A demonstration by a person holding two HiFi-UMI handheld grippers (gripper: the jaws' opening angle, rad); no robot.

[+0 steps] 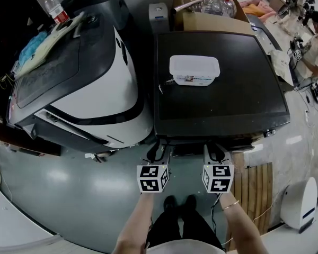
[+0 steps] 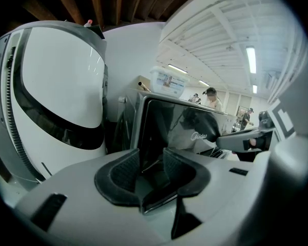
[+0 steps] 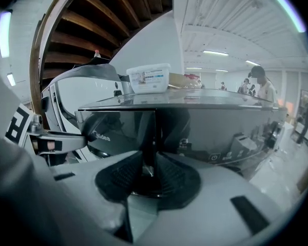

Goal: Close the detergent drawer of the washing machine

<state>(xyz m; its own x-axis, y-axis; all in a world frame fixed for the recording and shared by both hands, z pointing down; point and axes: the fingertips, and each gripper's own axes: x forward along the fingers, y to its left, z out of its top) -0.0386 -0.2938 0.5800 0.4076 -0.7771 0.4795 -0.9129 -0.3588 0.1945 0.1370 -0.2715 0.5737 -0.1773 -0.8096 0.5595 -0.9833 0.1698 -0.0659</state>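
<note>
The black washing machine (image 1: 217, 97) stands in front of me, and its glossy detergent drawer front (image 1: 186, 150) juts from the front between my two grippers. My left gripper (image 1: 157, 152) is at the drawer's left end. In the left gripper view its jaws (image 2: 151, 169) stand apart, with the left corner of the drawer panel (image 2: 179, 132) in the gap and the pads not pressing. My right gripper (image 1: 212, 150) is at the drawer's right end. There the right gripper (image 3: 148, 174) has its jaws drawn close around the thin right edge of the drawer front (image 3: 118, 129).
A white plastic tub (image 1: 194, 70) sits on the machine's lid. A large white and grey machine (image 1: 90, 89) stands close on the left. A cardboard box (image 1: 201, 15) is behind, wooden slats (image 1: 257, 189) lie on the floor at right, and a person (image 1: 315, 44) is at far right.
</note>
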